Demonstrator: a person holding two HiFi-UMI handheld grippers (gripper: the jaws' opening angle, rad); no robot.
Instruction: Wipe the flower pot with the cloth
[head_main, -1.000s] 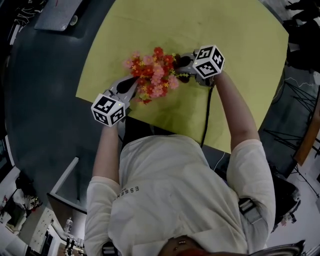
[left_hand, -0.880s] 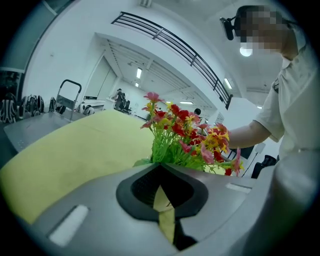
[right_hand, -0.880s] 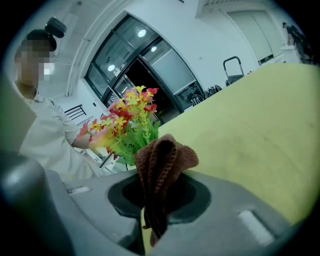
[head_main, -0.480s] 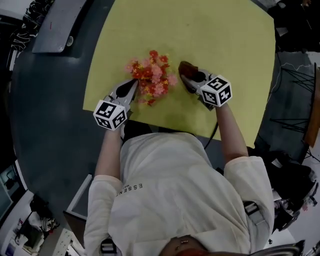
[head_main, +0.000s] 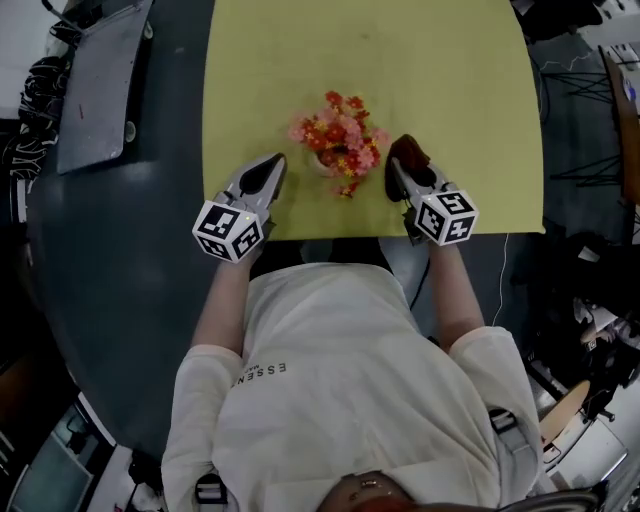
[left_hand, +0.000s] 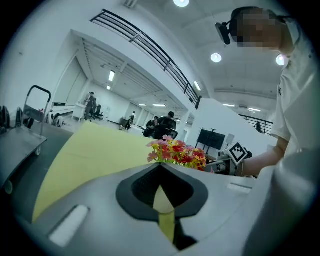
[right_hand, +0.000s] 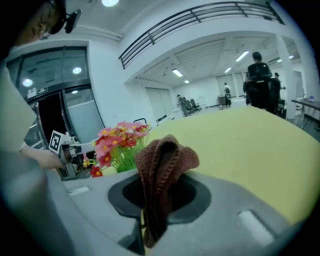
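Note:
A flower pot (head_main: 322, 163) stands on the yellow mat (head_main: 450, 80), mostly hidden under its red, pink and yellow flowers (head_main: 341, 140). My left gripper (head_main: 274, 163) lies just left of the pot, apart from it, shut with nothing between its jaws. My right gripper (head_main: 399, 172) sits just right of the flowers, shut on a brown knitted cloth (head_main: 409, 154) that bunches up over the jaw tips. In the right gripper view the cloth (right_hand: 162, 165) stands folded in front, the flowers (right_hand: 117, 142) behind it to the left. The left gripper view shows the flowers (left_hand: 177, 152) beyond the closed jaws.
The mat covers part of a dark round table (head_main: 120, 260). A flat grey device (head_main: 100, 80) lies at the table's upper left. My torso fills the lower half of the head view. Cables and stands sit on the floor at the right.
Both grippers have drawn back from the flowers toward my body. The right gripper swung round with the cloth, from the pot's far right side to beside it.

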